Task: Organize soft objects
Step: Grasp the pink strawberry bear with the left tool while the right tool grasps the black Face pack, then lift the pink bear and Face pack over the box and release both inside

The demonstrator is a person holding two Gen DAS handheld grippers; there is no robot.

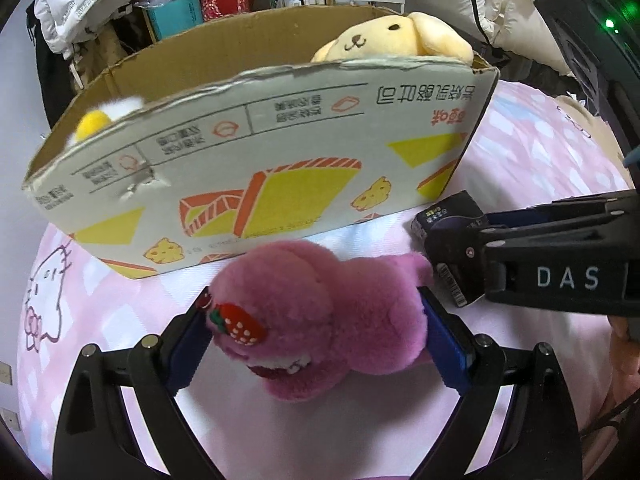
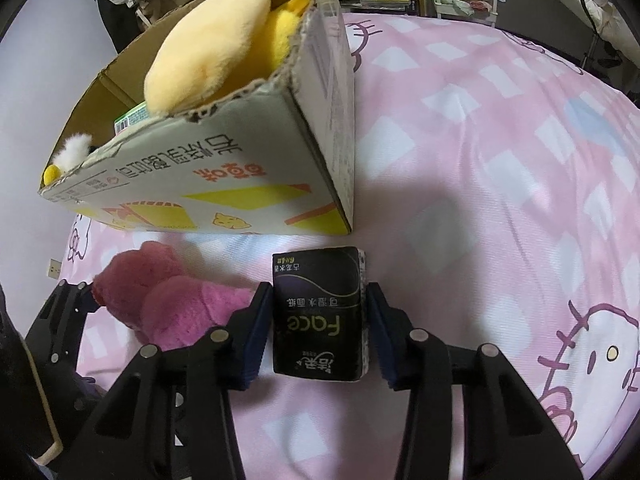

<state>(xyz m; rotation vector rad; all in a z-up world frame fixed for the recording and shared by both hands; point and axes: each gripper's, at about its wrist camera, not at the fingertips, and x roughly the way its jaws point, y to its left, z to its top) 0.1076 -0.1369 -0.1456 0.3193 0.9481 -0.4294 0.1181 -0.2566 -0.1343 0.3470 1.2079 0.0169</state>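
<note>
Left gripper (image 1: 316, 336) jaws clamp the pink plush (image 1: 320, 320) lying sideways; right gripper (image 2: 318, 320) jaws pinch the tissue pack (image 2: 318, 312) lengthwise, label only readable in right view.

The bear (image 1: 316, 316) is magenta-pink plush with a red, white-dotted strawberry (image 1: 236, 323). The box (image 1: 280, 184) is white outside with yellow and orange shapes, plain brown inside. In it lie a pale yellow dog (image 1: 396, 38) and a bright yellow toy (image 2: 286, 26). The tissue pack (image 2: 318, 316) is black with pale lettering. The bed (image 2: 480, 160) cover is pink-and-white check with outlined cats
</note>
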